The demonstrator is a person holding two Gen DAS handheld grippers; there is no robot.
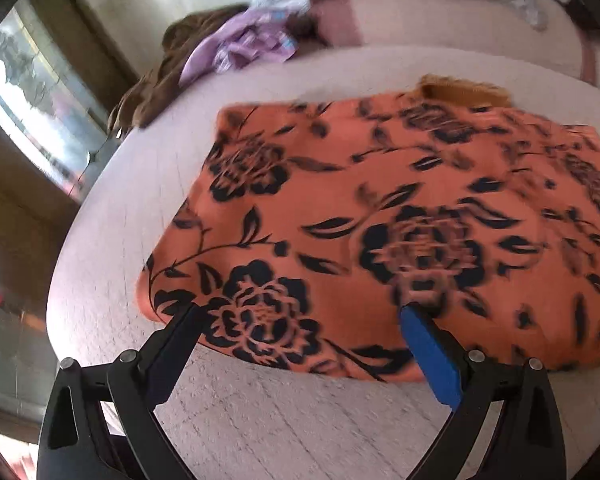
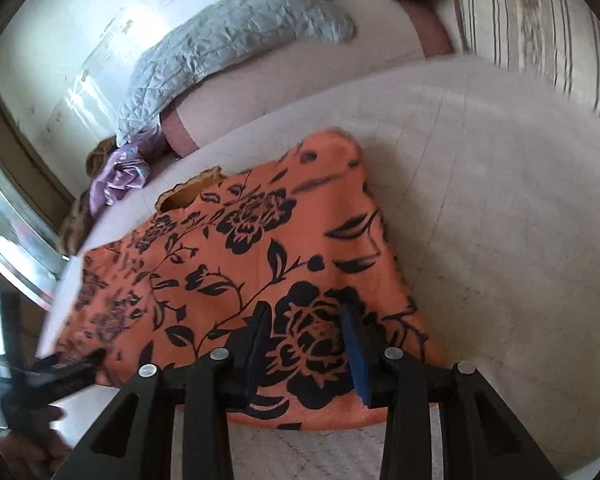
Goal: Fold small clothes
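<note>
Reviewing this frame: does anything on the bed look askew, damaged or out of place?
Nothing looks damaged. The orange floral garment lies fairly flat on the pale bed cover, both open grippers over its near edge. The only untidy spot is a crumpled heap of purple cloth and brown cloth at the bed's far edge.

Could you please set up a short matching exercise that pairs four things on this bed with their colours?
Things:
1. floral garment
2. quilted pillow
3. crumpled cloth beside the pillow
4. pad on the right tool's finger

Colours:
A. blue
B. grey
C. orange with a black pattern
D. lilac

Pairs: 1-C, 2-B, 3-D, 4-A
</note>
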